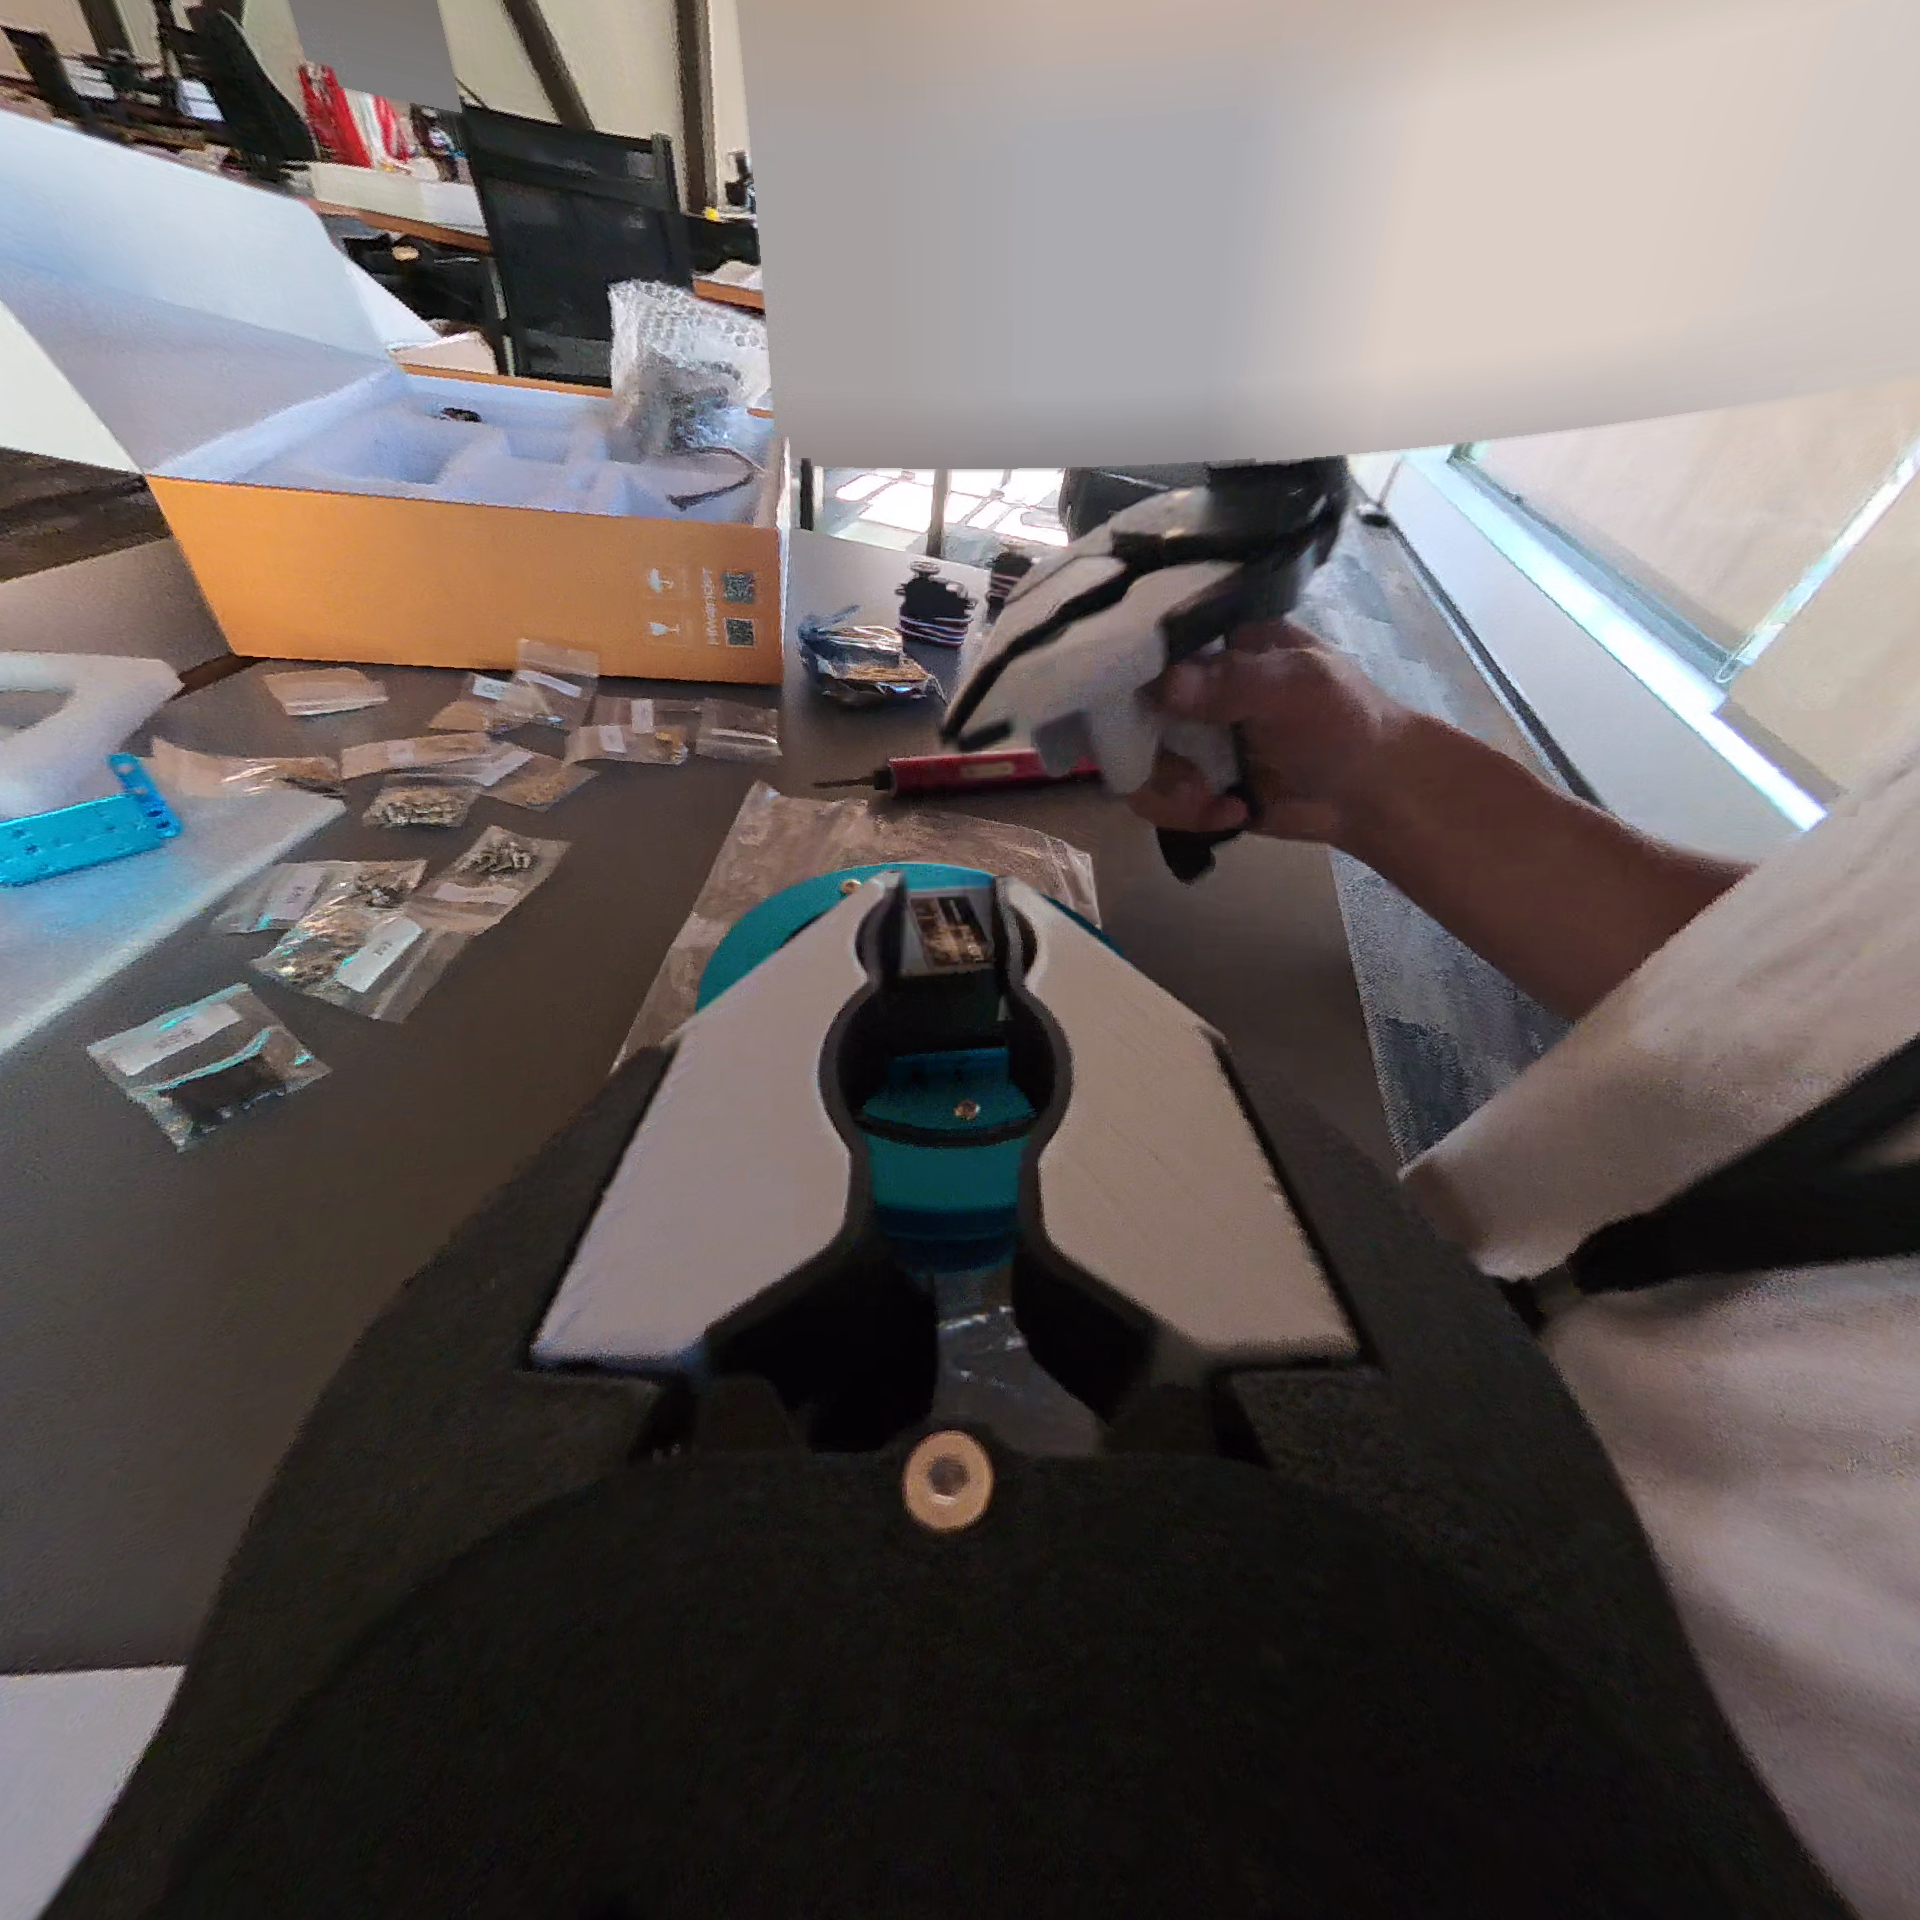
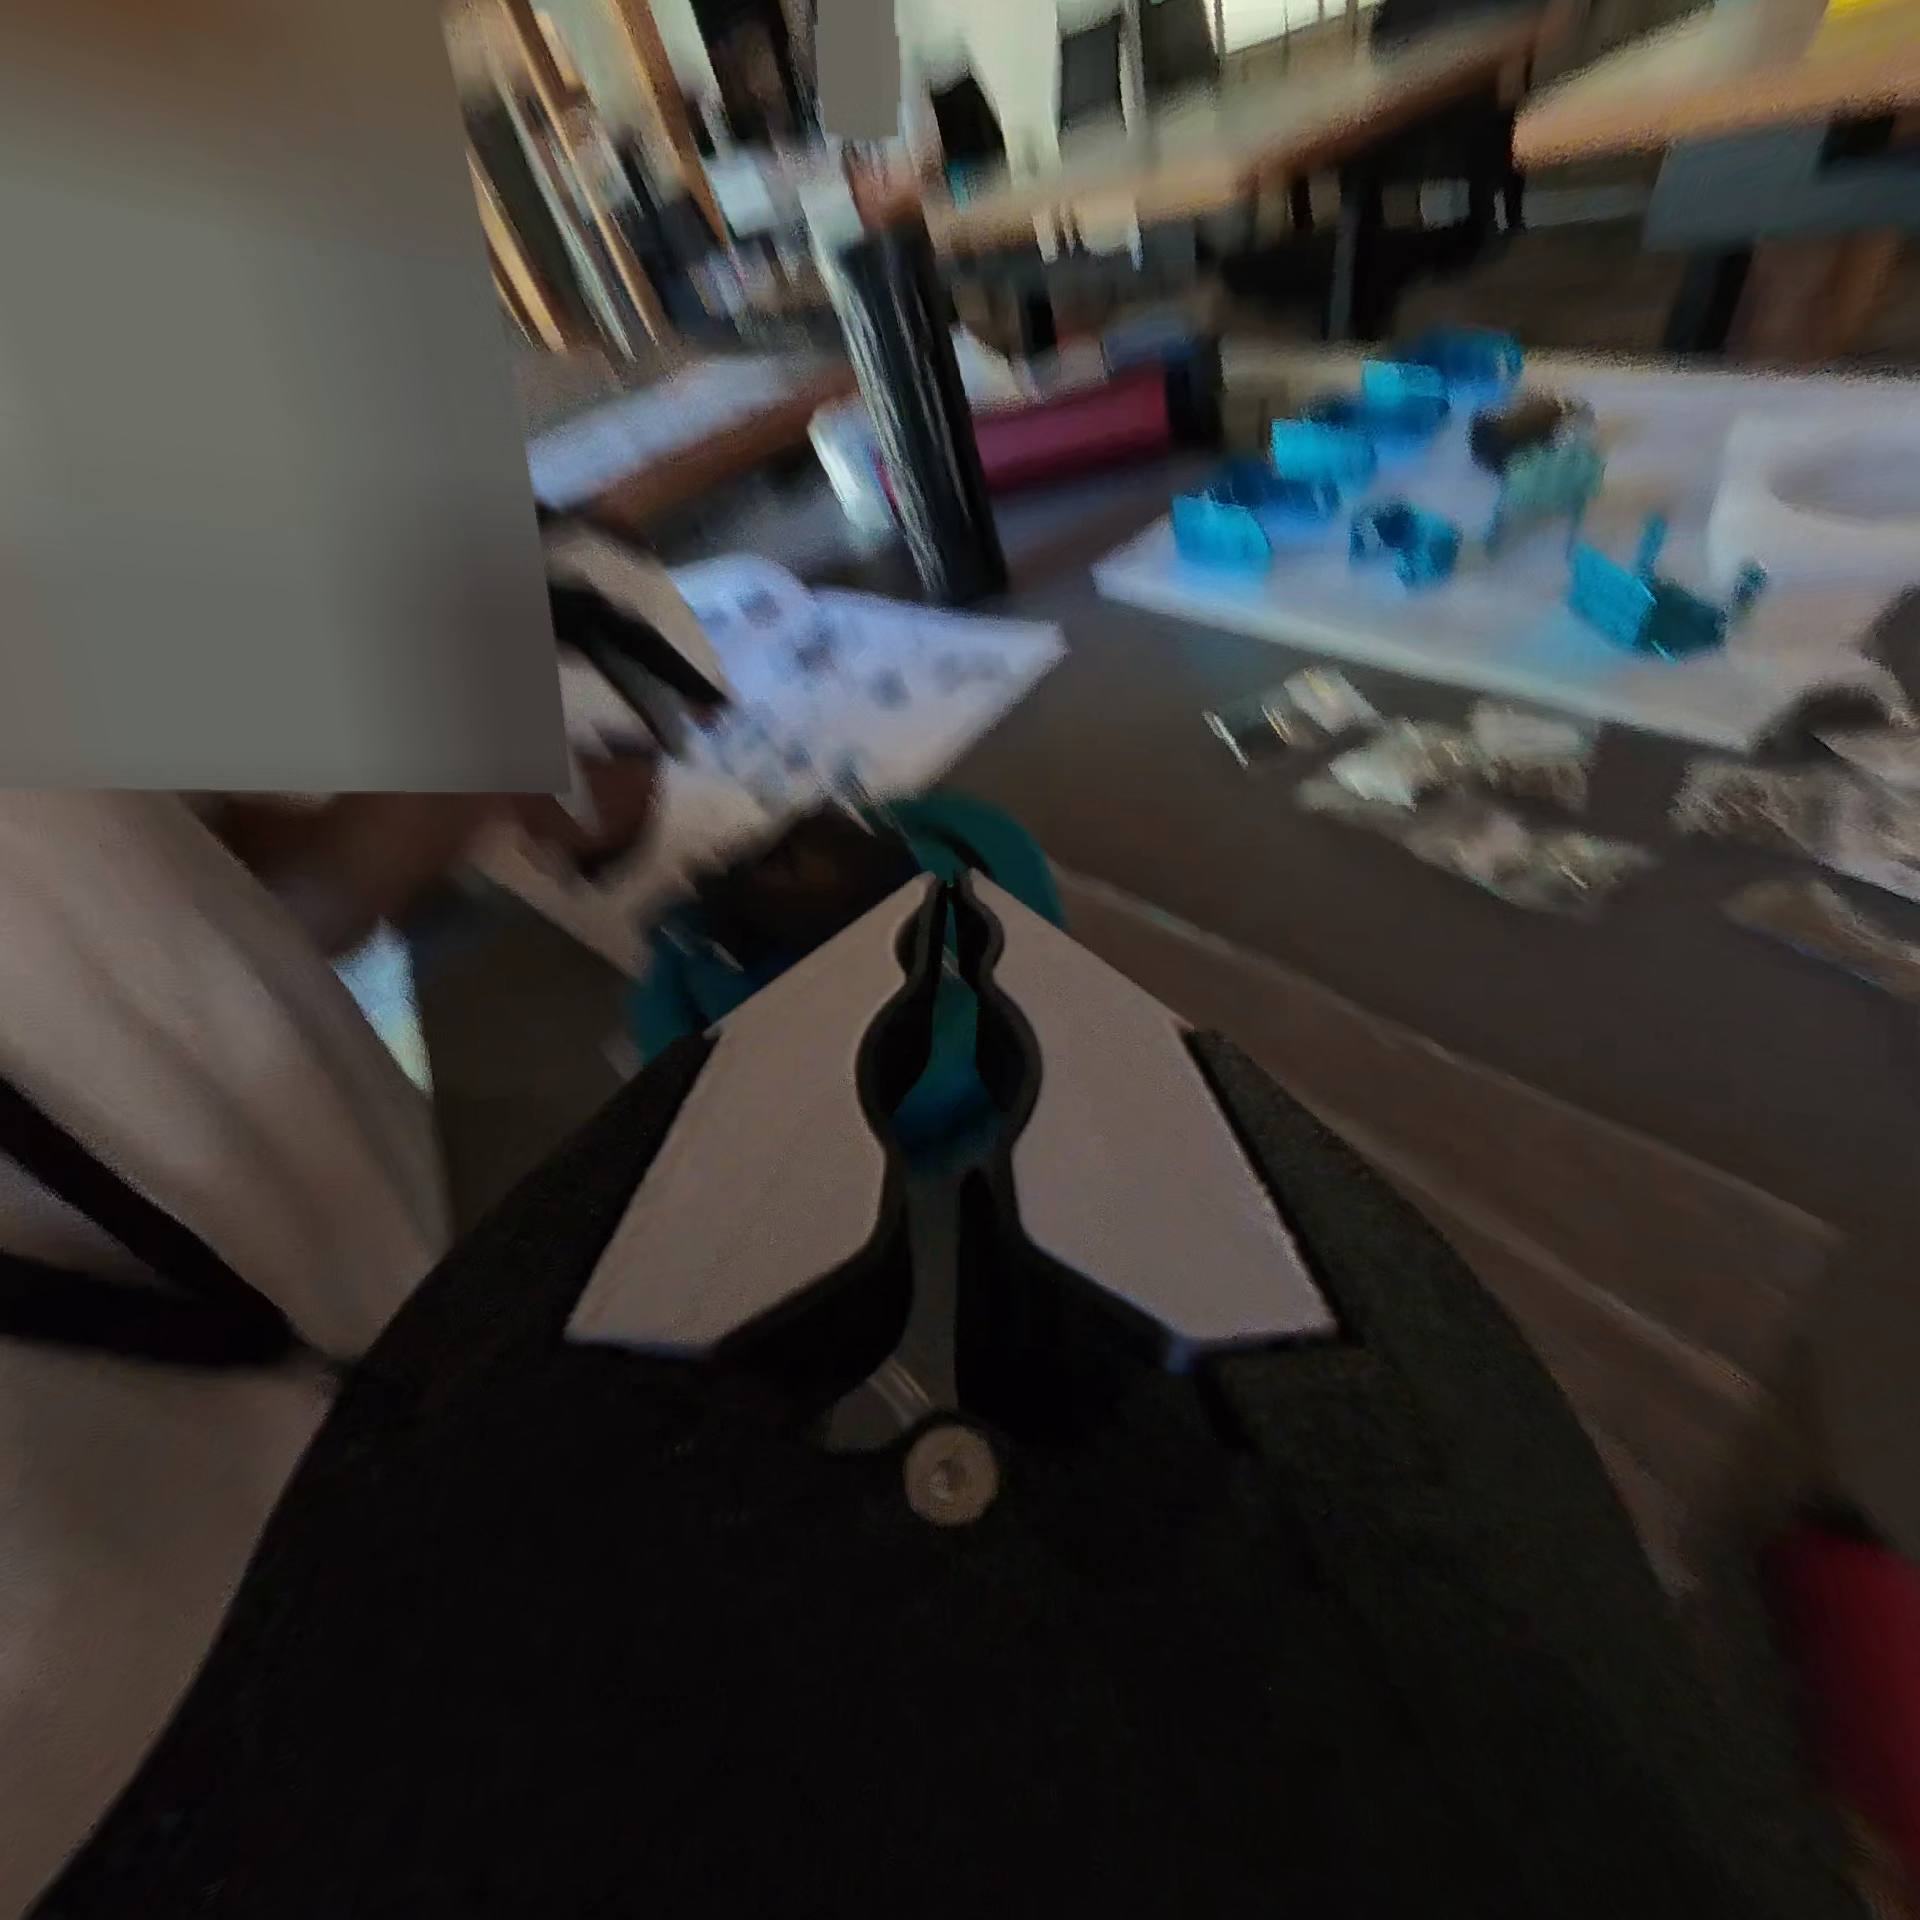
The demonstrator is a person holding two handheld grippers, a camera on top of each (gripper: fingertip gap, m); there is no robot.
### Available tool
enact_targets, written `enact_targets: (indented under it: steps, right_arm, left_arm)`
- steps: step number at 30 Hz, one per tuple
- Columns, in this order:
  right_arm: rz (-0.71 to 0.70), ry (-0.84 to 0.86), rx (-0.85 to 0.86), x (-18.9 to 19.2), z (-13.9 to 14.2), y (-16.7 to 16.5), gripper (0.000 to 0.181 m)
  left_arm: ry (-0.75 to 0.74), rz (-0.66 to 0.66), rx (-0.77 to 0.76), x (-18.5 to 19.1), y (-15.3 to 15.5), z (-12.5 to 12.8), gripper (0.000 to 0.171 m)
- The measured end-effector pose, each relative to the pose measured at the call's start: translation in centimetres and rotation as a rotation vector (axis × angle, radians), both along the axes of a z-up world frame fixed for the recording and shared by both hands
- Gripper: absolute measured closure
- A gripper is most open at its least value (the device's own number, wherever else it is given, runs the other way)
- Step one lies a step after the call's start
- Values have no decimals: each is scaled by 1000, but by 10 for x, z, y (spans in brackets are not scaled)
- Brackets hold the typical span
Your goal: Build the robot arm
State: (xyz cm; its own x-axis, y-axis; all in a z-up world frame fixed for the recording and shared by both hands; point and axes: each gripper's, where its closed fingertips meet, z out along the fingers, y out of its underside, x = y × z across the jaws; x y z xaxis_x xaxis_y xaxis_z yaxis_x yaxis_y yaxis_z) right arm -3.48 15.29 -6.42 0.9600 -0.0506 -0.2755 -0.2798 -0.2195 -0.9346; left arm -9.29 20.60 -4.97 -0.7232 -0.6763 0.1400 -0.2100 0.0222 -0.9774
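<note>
Teal metal base [image 1: 935,1164] with a black servo [image 1: 940,935] sits on the table [image 1: 520,1195], pinched by the left gripper [image 1: 943,904]; rigid, probably light, best held by the servo's flat sides. Right gripper [image 2: 951,883] is pressed together, seemingly empty.

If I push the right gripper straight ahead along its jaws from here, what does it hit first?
Probably the teal round part just beyond the right gripper, with the left gripper clamped on the black block at that assembly. The right wrist view is badly blurred, so depth is uncertain. Its jaws look almost closed.
</note>
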Motion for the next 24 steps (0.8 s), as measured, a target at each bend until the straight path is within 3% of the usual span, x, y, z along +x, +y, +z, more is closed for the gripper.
enact_targets:
  steps: [3,8,11,15,18,20,24]
  right_arm:
    - [46,154,240,-28,42,22,181]
    - [104,210,342,-56,51,47,181]
    - [138,231,326,-64,46,54,181]
    - [105,168,267,-61,38,59,181]
    - [35,95,214,-47,35,50,181]
    - [-25,-3,142,-40,27,42,181]
    - [-38,-212,-88,-50,-1,41,177]
  left_arm:
    - [-27,25,40,1,-8,1,149]
    - [-20,0,-45,-4,-13,9,159]
    - [-59,-11,-59,-7,-12,16,159]
    - [-117,22,50,-4,-7,8,162]
    - [-123,124,145,5,28,-3,162]
    - [-54,175,128,4,54,-5,162]
    - [75,114,172,-19,53,-27,162]
